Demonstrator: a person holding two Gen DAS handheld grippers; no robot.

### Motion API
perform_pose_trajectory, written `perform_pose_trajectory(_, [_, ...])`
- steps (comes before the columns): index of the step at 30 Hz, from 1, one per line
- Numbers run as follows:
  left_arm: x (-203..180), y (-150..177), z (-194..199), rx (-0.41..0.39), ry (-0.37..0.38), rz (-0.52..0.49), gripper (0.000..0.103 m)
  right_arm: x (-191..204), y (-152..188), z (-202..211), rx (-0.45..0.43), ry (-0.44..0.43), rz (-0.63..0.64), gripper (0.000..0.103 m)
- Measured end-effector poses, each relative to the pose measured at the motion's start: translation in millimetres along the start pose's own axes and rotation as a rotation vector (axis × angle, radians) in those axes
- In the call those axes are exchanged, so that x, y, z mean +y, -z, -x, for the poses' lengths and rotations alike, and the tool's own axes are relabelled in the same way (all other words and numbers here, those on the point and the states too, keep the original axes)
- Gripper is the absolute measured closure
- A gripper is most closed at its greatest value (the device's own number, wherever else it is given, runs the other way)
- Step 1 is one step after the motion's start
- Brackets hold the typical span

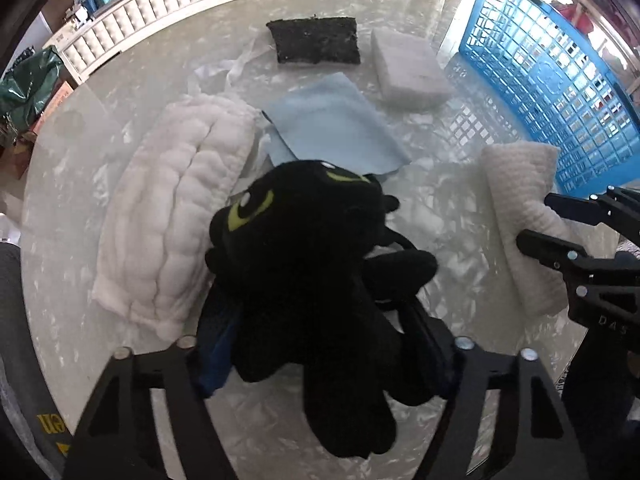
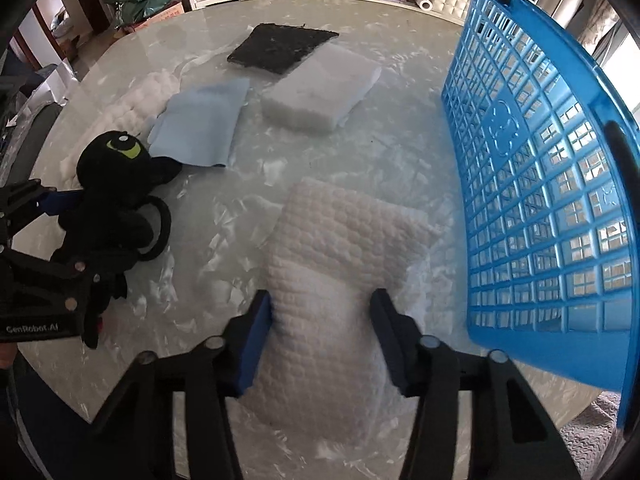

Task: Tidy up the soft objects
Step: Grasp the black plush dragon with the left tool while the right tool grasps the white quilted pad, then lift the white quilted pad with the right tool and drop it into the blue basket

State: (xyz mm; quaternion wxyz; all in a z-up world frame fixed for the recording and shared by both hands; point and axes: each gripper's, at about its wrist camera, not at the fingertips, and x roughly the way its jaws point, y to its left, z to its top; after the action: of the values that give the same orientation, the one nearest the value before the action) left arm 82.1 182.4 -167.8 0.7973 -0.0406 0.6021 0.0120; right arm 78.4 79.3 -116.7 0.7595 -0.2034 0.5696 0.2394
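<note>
Both grippers closing on soft items beside the blue basket (image 2: 540, 184).
Left wrist: left gripper (image 1: 320, 344) straddles the black dragon plush (image 1: 308, 264), pads look pressed in, hard to confirm. Right wrist: right gripper (image 2: 320, 344) pinches the white waffle towel (image 2: 340, 280) at its waist, basket-side for the drop.

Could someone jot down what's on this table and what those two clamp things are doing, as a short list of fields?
Surface: glossy pale marbled table
Left hand-held gripper: closed around black plush dragon toy with green eyes
Right hand-held gripper: squeezing white waffle-textured folded cloth
Container: blue plastic lattice basket, right of the cloth
Also lying there: light blue cloth, white foam block, black scouring pad, fluffy white quilted towel
</note>
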Motion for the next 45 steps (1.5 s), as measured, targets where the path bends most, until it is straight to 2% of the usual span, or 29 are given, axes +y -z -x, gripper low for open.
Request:
perform_pose_trajectory(4, [-8, 14, 8, -0.015, -0.011, -0.001, 0.05, -1, 8, 4, -0.009, -0.012, 0.011, 0.065])
perform_pose_trajectory(6, [-4, 22, 12, -0.022, 0.017, 0.02, 0.056, -2, 14, 4, -0.024, -0.024, 0.007, 0.073])
perform_pose_trajectory(9, [1, 31, 20, -0.017, 0.055, 0.041, 0.059, -3, 20, 10, -0.033, -0.062, -0.003, 0.087])
perform_pose_trajectory(11, [10, 31, 20, -0.017, 0.087, 0.057, 0.06, -5, 24, 16, -0.041, -0.083, -0.006, 0.088])
perform_pose_trajectory(14, [11, 40, 30, -0.021, 0.123, 0.083, 0.061, -5, 28, 27, -0.055, -0.092, 0.005, 0.089])
perform_pose_trajectory(20, [-4, 53, 60, -0.056, 0.105, 0.058, 0.061, -10, 33, 53, -0.088, -0.107, 0.023, 0.09])
perform_pose_trajectory(28, [-26, 63, 119, -0.136, 0.105, 0.03, 0.061, -10, 40, 112, -0.164, -0.102, 0.073, 0.09])
perform_pose_trajectory(34, [-34, 59, 136, -0.178, 0.093, 0.023, 0.061, -24, 37, 164, -0.255, -0.1, 0.107, 0.09])
perform_pose_trajectory(39, [-39, 55, 131, -0.178, 0.082, 0.012, 0.06, -50, 34, 200, -0.316, -0.072, 0.093, 0.09])
perform_pose_trajectory(45, [-41, 50, 122, -0.165, 0.101, 0.012, 0.06, -92, 30, 223, -0.391, 0.035, 0.058, 0.09])
